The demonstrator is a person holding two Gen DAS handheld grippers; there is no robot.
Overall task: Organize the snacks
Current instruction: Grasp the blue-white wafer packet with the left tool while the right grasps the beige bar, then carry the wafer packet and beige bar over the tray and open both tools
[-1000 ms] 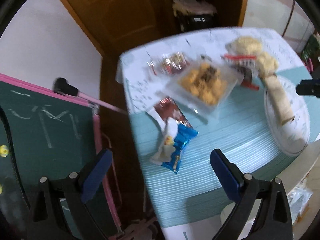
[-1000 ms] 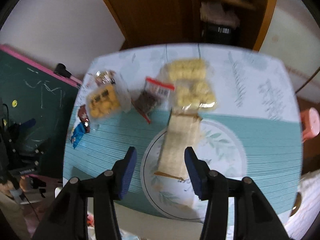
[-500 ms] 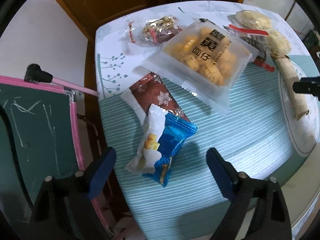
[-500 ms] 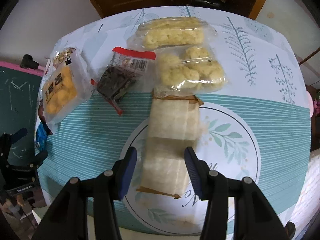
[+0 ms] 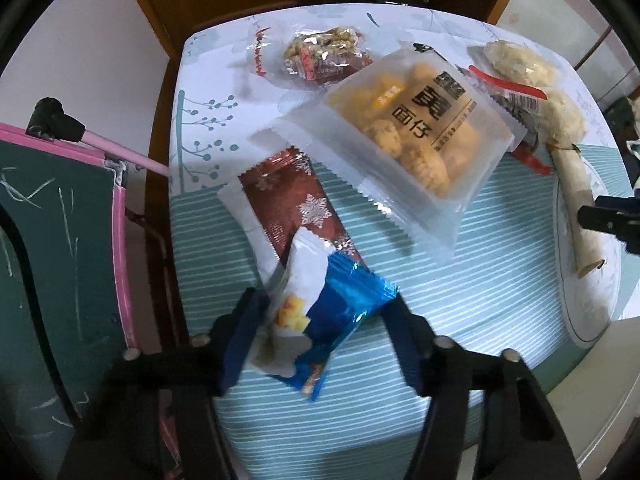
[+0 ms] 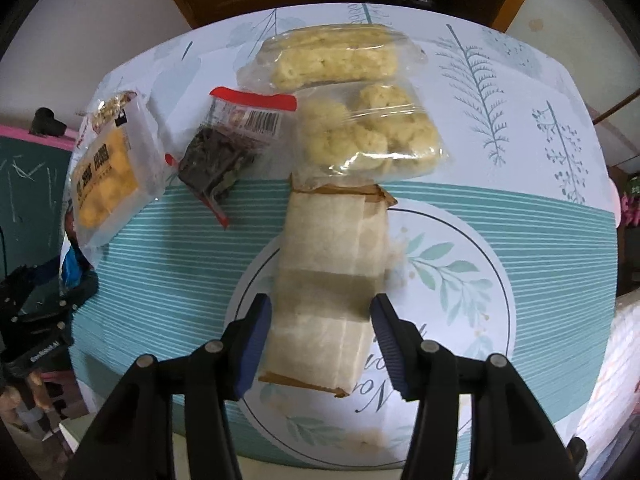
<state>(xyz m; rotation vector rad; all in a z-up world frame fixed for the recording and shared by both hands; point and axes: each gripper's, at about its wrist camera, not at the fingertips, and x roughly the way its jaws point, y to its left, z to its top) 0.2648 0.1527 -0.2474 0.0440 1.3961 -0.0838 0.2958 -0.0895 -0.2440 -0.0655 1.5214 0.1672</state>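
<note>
- Left wrist view: the left tool [image 5: 326, 328] is pointed down over the desk [image 5: 460, 312]. Its jaws are closing, with the blue-and-white snack packet [image 5: 320, 320] between them. The left pad appears to touch the wrapper; a clear gap is seen at the right pad, so no grip is judged made yet.
- The packet is laid partly over a maroon snowflake wrapper [image 5: 292, 208], presumably why it is taken first.
- Beyond are listed a clear pack of yellow biscuits [image 5: 404, 136] and a nut bar in clear wrap [image 5: 320, 58].
- Right wrist view: the right tool [image 6: 320, 330] is set astride a pale paper-wrapped block [image 6: 328, 292], lengthwise on the printed circle. Its jaws are opening; both pads stand just clear of the block's sides.
- Further off: two clear bags of puffed snacks [image 6: 368, 132], and a red-topped bag of dark pieces [image 6: 228, 152].
</note>
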